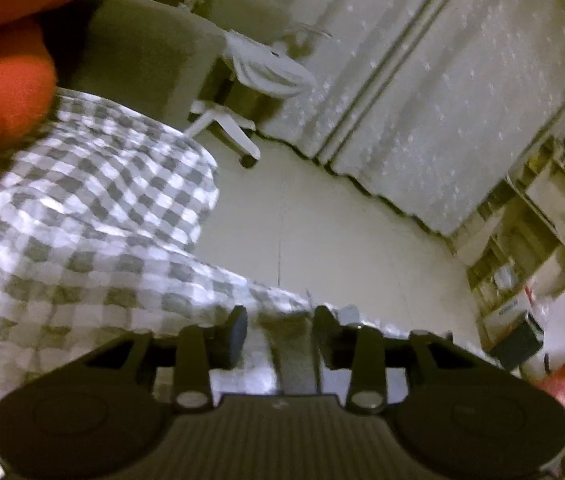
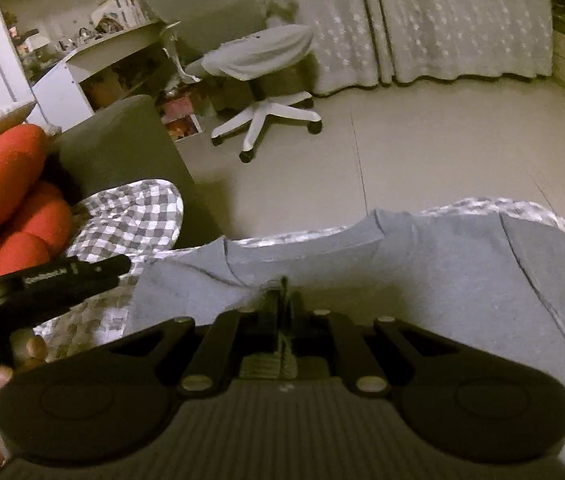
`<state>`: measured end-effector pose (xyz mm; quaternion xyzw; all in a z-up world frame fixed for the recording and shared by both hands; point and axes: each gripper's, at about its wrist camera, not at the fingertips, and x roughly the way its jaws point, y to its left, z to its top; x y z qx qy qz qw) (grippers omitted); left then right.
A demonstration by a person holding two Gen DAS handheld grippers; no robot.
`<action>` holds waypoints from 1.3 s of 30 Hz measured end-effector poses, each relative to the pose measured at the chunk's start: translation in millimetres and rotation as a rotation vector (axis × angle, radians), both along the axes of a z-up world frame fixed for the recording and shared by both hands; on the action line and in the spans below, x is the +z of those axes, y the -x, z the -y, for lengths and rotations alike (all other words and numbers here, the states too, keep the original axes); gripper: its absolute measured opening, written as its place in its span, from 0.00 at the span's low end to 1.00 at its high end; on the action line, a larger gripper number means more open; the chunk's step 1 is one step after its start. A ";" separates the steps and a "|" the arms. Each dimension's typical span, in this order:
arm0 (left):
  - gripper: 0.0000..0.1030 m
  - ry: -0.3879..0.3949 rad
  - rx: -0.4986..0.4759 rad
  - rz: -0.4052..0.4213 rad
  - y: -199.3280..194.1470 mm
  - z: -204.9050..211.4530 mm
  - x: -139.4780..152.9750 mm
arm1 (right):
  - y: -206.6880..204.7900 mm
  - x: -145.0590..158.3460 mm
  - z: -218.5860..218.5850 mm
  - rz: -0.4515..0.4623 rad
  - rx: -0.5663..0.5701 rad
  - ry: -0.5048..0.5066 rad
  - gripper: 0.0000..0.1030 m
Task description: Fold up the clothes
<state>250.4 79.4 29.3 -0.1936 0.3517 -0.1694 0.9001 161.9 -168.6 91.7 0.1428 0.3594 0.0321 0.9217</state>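
Right gripper [image 2: 282,300] jaws were pinched on the grey-blue garment [image 2: 422,272], which lay spread over the checkered bedcover [image 1: 94,208]. Left gripper [image 1: 280,332] jaws stood spread, holding nothing. No finished fold was visible; stage unclear.

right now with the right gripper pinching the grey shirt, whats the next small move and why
Probably bring the open left gripper onto the grey shirt and pinch it. The right gripper is shut on the fabric, but the left jaws stand apart over the checkered sheet, holding nothing; a fold likely wants two grips.
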 end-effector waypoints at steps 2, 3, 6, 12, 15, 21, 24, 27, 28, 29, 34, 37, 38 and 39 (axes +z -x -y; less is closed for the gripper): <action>0.49 -0.011 -0.021 -0.007 -1.3 6.1 -2.8 | -2.6 -5.9 -0.6 -0.013 0.008 -0.003 0.05; 0.47 -0.018 -0.031 -0.011 -2.0 9.0 -4.4 | -3.5 -8.1 -0.3 -0.012 0.013 -0.005 0.05; 0.08 -0.025 -0.024 -0.011 -1.2 6.8 -7.2 | -4.9 -10.4 2.3 -0.004 0.024 -0.003 0.05; 0.06 -0.038 0.001 -0.006 1.3 -0.6 -12.3 | -3.8 -9.7 3.3 0.033 0.041 0.000 0.05; 0.06 -0.044 0.013 -0.004 2.6 -4.3 -14.9 | -6.6 -11.5 -1.2 0.038 0.052 0.022 0.05; 0.06 -0.038 0.015 0.011 4.5 -6.2 -16.0 | -9.1 -20.1 0.1 -0.020 0.110 0.002 0.15; 0.06 -0.016 0.020 0.007 3.3 -8.2 -17.0 | -4.5 -8.3 10.5 -0.042 0.201 -0.044 0.40; 0.06 0.007 0.028 -0.001 2.0 -11.8 -18.5 | 3.8 -8.4 16.8 -0.095 0.321 -0.091 0.58; 0.06 0.014 0.032 -0.002 1.8 -11.9 -18.6 | 6.1 -10.7 14.8 -0.108 0.339 -0.086 0.58; 0.06 0.019 0.037 -0.004 1.6 -11.4 -18.5 | 8.2 -13.0 12.5 -0.120 0.355 -0.078 0.58; 0.06 0.020 0.052 0.003 2.9 -9.2 -17.2 | 15.2 -20.3 -12.1 -0.107 0.376 0.072 0.00; 0.08 0.039 0.053 -0.003 2.6 -12.6 -18.4 | 15.7 -12.6 -10.5 -0.054 0.344 0.108 0.00; 0.10 0.045 0.052 -0.012 1.7 -13.7 -19.3 | 14.9 -9.2 -8.1 -0.044 0.330 0.102 0.00; 0.11 0.048 0.051 -0.025 0.5 -14.7 -20.4 | 12.8 -7.7 -5.1 -0.041 0.314 0.096 0.00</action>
